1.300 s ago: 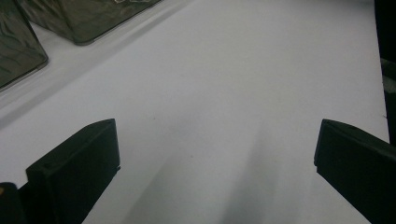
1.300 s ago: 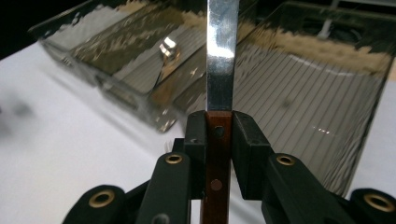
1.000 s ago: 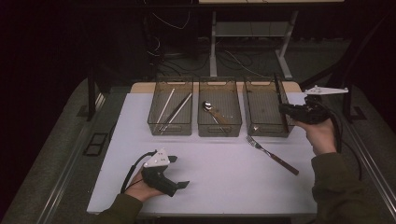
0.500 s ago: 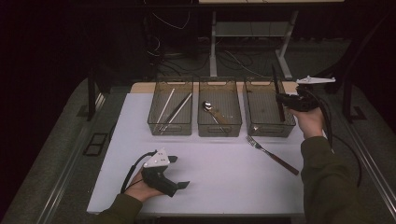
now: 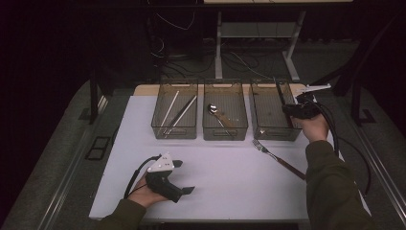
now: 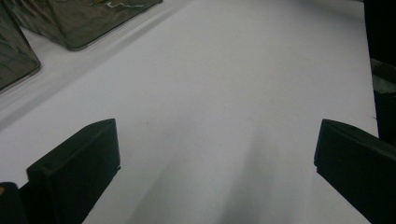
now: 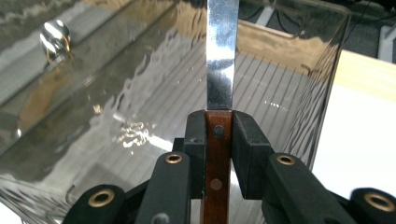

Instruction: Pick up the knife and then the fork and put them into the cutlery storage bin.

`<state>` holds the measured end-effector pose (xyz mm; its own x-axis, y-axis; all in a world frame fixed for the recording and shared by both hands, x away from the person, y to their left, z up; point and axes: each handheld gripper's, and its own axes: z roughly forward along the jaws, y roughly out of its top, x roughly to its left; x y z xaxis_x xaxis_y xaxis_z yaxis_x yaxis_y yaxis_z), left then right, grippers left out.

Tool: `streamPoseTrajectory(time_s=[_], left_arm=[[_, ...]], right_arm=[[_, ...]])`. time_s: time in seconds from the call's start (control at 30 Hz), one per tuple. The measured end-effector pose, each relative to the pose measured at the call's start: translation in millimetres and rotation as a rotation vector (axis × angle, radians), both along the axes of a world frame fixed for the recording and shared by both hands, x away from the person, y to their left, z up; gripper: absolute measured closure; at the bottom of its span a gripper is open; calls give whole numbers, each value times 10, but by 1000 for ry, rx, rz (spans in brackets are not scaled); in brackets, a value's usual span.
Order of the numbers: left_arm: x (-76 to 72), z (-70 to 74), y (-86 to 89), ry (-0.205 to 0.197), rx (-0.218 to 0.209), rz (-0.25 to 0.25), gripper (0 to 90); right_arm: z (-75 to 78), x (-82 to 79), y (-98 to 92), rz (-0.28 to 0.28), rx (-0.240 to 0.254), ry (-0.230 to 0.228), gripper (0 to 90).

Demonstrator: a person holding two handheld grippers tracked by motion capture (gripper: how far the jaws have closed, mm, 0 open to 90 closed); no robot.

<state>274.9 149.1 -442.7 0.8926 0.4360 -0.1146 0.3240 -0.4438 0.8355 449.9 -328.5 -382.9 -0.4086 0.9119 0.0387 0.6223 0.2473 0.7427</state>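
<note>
Three clear bins [image 5: 272, 135] stand in a row on the worktop [image 5: 230, 177], so I hold the knife [image 7: 222, 56] over the rightmost one, blade forward, my right fingers [image 7: 248, 149] clamped on its wooden handle for a clean drop. A fork [image 5: 277, 159] waits just before that bin, and my left fingers [image 6: 74, 163] rest spread wide, gripping nothing, low over the bare worktop.

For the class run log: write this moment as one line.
right claw: shut on knife | over right bin | left claw: open | fork: on table

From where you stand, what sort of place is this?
Probably a lab bench for recording cutlery sorting: a white table, three clear plastic bins, and a cabled black handheld gripper.
</note>
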Motion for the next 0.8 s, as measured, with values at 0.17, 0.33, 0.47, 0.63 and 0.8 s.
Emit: streamPoseTrajectory(time_s=[0.17, 0.33, 0.47, 0.63, 0.8], left_arm=[[0, 1, -1, 1, 5, -2, 0], [0, -2, -5, 0, 3, -3, 0], [0, -3, -5, -1, 3, -4, 0], [1, -4, -7, -1, 5, -4, 0], [0, -4, -8, -2, 6, -4, 0]], right_arm=[[-94, 9, 3, 1, -48, 43, 770], [-113, -6, -2, -1, -63, 44, 673], [-46, -44, -23, -9, -21, -1, 571], [45, -109, -72, -3, 52, -33, 476], [95, -211, -117, 17, 103, -39, 412]])
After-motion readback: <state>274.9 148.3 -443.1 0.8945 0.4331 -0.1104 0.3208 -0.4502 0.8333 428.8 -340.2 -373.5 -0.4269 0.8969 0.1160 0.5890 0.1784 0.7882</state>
